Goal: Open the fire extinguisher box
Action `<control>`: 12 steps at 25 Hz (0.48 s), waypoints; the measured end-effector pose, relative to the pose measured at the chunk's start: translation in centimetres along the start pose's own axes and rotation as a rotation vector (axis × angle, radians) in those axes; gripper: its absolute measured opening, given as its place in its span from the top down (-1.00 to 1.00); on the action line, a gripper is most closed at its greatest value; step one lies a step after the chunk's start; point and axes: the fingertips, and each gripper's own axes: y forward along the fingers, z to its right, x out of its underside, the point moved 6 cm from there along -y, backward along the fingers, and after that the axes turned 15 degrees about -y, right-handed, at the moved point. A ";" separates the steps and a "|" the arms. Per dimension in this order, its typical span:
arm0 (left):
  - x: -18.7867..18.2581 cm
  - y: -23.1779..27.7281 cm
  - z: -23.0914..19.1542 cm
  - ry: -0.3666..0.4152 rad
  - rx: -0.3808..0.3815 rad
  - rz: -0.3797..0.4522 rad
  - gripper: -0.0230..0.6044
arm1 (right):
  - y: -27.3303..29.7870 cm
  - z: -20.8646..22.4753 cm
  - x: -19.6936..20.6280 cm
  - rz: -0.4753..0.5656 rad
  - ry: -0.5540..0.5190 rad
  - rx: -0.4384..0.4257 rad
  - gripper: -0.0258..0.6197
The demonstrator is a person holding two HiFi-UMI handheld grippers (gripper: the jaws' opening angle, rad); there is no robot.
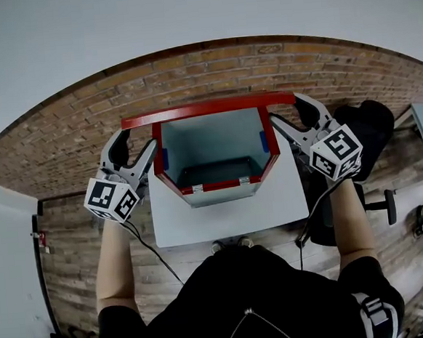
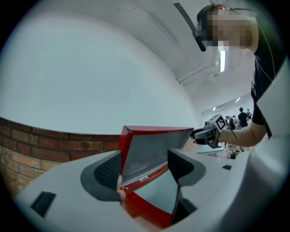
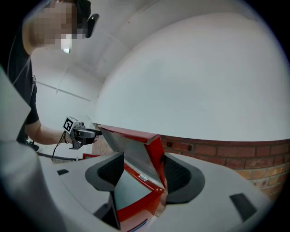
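Observation:
A red fire extinguisher box (image 1: 220,185) stands on a white table (image 1: 230,214), its grey inside showing. Its red-framed lid (image 1: 207,108) is swung up and back towards the brick wall. My left gripper (image 1: 133,145) is at the lid's left end, my right gripper (image 1: 295,114) at its right end. In the left gripper view the left gripper (image 2: 145,165) stands open with the lid's (image 2: 154,145) corner between its jaws, the red rim close to the left pad. The right gripper (image 3: 140,170) is likewise open around the lid's (image 3: 136,145) other corner.
A brick wall (image 1: 189,68) with white above runs just behind the box. A black office chair (image 1: 369,137) stands at the table's right, on a wooden floor (image 1: 71,234). Cables hang from both grippers. People stand far off in the left gripper view.

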 end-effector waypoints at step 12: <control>-3.4 5.0 -3.0 0.008 -0.021 0.037 -0.24 | 5.2 5.1 -1.0 0.008 -0.002 0.060 0.06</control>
